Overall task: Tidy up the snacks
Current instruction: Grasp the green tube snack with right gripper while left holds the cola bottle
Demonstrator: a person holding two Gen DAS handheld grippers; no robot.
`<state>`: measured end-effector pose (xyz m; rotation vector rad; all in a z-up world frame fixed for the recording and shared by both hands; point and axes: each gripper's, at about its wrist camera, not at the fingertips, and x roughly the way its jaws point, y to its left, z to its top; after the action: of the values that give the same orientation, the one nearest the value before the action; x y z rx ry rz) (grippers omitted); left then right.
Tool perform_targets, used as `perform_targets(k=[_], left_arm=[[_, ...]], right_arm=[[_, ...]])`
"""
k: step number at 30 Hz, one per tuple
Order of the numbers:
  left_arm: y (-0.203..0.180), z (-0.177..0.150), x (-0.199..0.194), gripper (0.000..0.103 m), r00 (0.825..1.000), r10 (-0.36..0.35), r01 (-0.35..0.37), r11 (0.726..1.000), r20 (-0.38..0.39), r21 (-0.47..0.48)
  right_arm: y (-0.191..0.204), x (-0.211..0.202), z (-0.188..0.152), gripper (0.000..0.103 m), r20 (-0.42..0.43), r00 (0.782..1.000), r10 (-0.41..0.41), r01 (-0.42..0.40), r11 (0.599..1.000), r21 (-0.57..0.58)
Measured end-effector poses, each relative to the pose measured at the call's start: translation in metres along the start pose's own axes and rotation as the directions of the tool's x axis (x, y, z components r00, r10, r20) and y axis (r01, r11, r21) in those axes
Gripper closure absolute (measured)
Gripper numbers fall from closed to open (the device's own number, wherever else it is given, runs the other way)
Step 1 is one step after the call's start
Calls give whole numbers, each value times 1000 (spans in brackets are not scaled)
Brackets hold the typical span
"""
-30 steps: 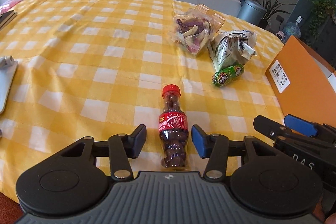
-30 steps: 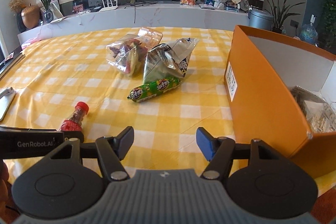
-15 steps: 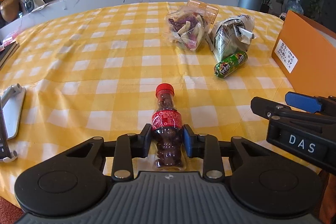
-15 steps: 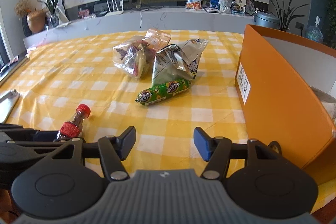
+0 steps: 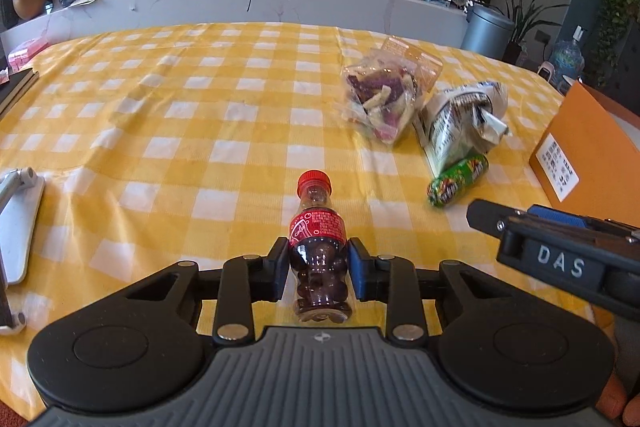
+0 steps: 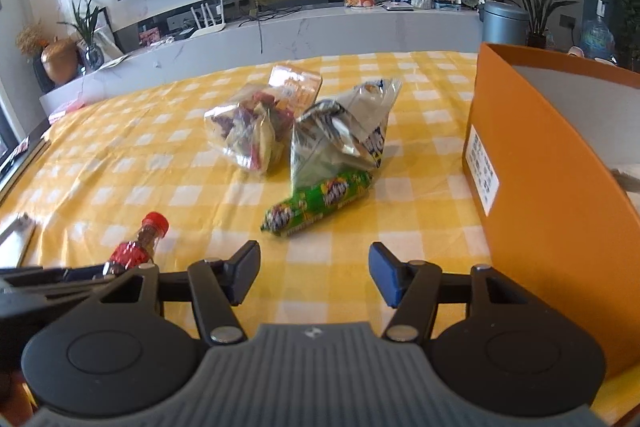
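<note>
A small red-capped bottle of dark candies (image 5: 318,247) lies on the yellow checked tablecloth (image 5: 160,147), and my left gripper (image 5: 319,269) is shut on its lower body. From the right wrist view the same bottle (image 6: 138,247) shows at lower left. My right gripper (image 6: 314,273) stands open over bare cloth, short of a green candy tube (image 6: 320,201). Behind the tube lie a silver snack bag (image 6: 340,131) and a clear bag of mixed chips (image 6: 256,123). An orange box (image 6: 552,187) stands open at the right.
A white flat device (image 5: 16,223) lies at the table's left edge, with dark books (image 5: 16,87) further back. Beyond the table runs a white counter (image 6: 320,27) carrying a snack bag, a teddy bear and plants. A grey bin (image 6: 504,21) stands behind the box.
My left gripper closed on the candy bottle, which lay between open jaws a second ago. My right gripper narrowed slightly and shifted, so the snacks and box sit differently in its view.
</note>
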<state>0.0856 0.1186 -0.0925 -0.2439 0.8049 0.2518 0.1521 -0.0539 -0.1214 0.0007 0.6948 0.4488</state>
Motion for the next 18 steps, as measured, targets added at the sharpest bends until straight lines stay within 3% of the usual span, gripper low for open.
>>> perform_targets(k=[3,5,12,18], left_arm=[[1,7,5,69,1000,-2,2,1000,7,0],[3,11,10,69,1000,1,0,1000,8,-10],[8,21,22,69,1000,0,0,999,2,-36],[6,24,25,69,1000,-16,16,999,0,-33]], right_arm=[[6,8,11,40,16,1000,-8,8,1000,22],[8,13,17,28,19,1000,-15,14,999,43],[11,41,28,24,-21,999,-43,45,991,126],[20,58,32,21,-27,997,-66,68,993,94]])
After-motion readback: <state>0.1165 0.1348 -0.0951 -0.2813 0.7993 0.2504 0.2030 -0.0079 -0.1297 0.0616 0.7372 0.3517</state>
